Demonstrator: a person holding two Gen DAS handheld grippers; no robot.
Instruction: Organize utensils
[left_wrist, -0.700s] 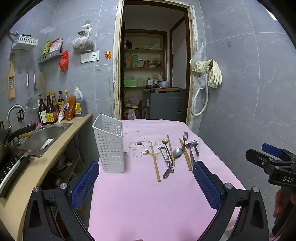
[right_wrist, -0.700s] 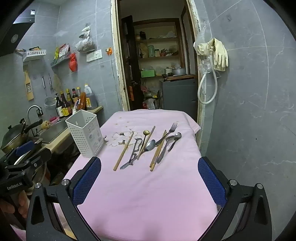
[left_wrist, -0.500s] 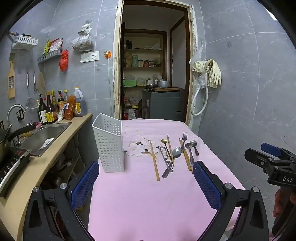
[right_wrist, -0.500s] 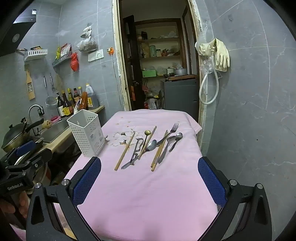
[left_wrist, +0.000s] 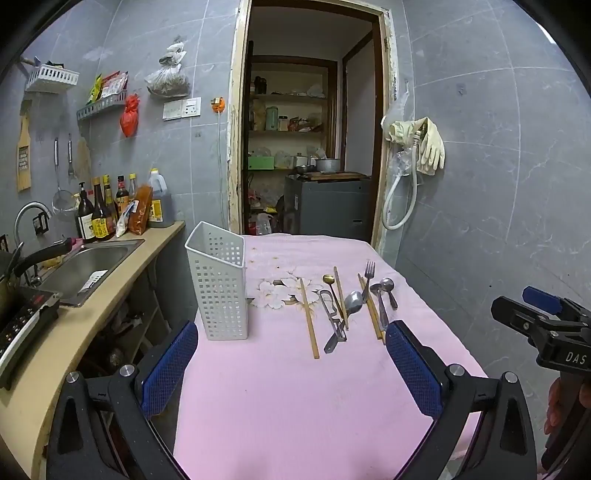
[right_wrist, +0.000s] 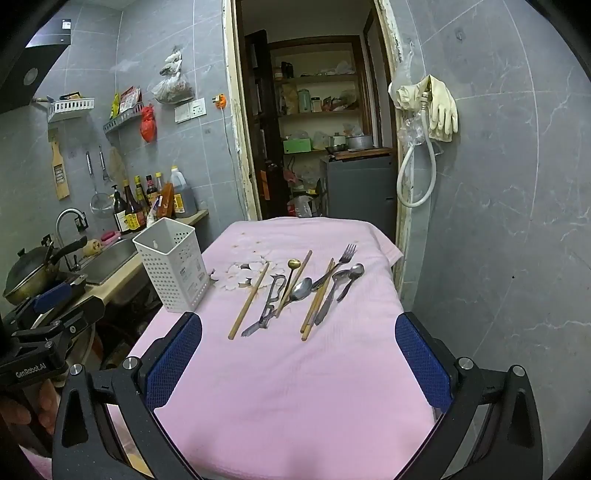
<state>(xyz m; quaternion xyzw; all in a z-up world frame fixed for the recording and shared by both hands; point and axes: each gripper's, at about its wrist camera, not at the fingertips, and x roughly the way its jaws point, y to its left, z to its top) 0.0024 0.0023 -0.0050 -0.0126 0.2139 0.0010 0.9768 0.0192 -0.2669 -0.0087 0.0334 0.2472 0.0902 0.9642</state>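
A white perforated utensil holder (left_wrist: 219, 284) (right_wrist: 171, 264) stands upright on the left side of the pink-clothed table (left_wrist: 288, 398) (right_wrist: 295, 387). To its right lies a row of utensils: wooden chopsticks (left_wrist: 309, 318) (right_wrist: 249, 301), a metal peeler (left_wrist: 332, 321) (right_wrist: 269, 301), a gold spoon (left_wrist: 328, 279) (right_wrist: 294, 263), steel spoons (left_wrist: 352, 302) (right_wrist: 301, 288) and a fork (left_wrist: 368, 275) (right_wrist: 347, 253). My left gripper (left_wrist: 291, 363) hovers open over the table's near part, short of the utensils. My right gripper (right_wrist: 297, 360) is open too, nothing between its fingers.
A counter (left_wrist: 92, 306) with a sink (left_wrist: 85, 266), bottles (left_wrist: 99, 218) and a stove runs along the left. A pan (right_wrist: 29, 273) sits there. A doorway (left_wrist: 306, 155) opens behind the table. A grey tiled wall with gloves (left_wrist: 430, 147) closes the right side.
Both views have shifted very slightly; the utensils and holder have not moved, and both grippers stay open.
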